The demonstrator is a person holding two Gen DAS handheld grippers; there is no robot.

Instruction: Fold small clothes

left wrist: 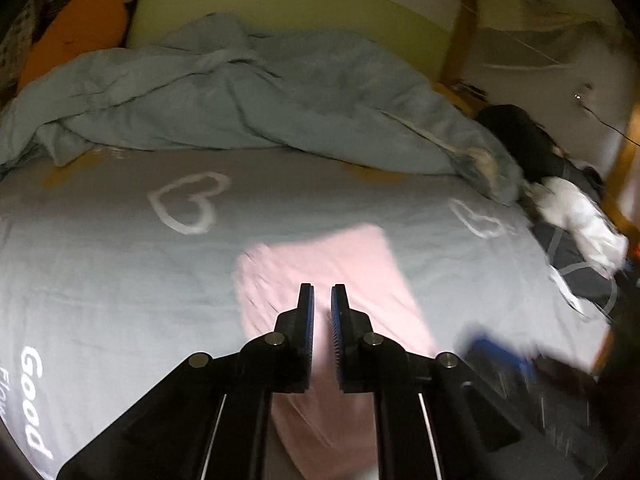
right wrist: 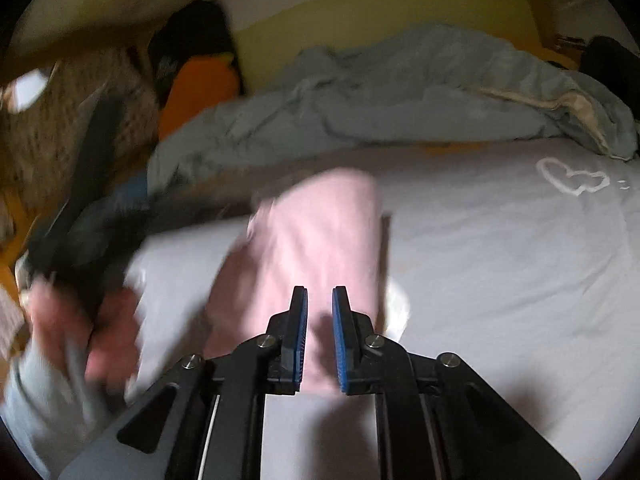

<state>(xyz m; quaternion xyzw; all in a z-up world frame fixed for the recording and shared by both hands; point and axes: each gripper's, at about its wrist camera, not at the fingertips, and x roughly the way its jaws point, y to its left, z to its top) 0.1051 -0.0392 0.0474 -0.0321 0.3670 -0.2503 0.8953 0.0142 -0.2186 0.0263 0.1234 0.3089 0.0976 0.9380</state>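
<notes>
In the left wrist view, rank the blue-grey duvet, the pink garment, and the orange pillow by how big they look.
1. Blue-grey duvet, largest.
2. Pink garment; it's nearer the camera, which inflates it.
3. Orange pillow, smallest, but far and partly cut off.

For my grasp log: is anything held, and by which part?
Cannot be told: left gripper and right gripper, nearly closed, point over the pink folded cloth; no pinched fabric shows.

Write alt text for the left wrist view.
A black two-finger gripper, jaws nearly closed with nothing visibly pinched, hangs over a folded pale pink garment on a grey bedsheet with white heart outlines. A rumpled blue-grey duvet lies behind.
</notes>
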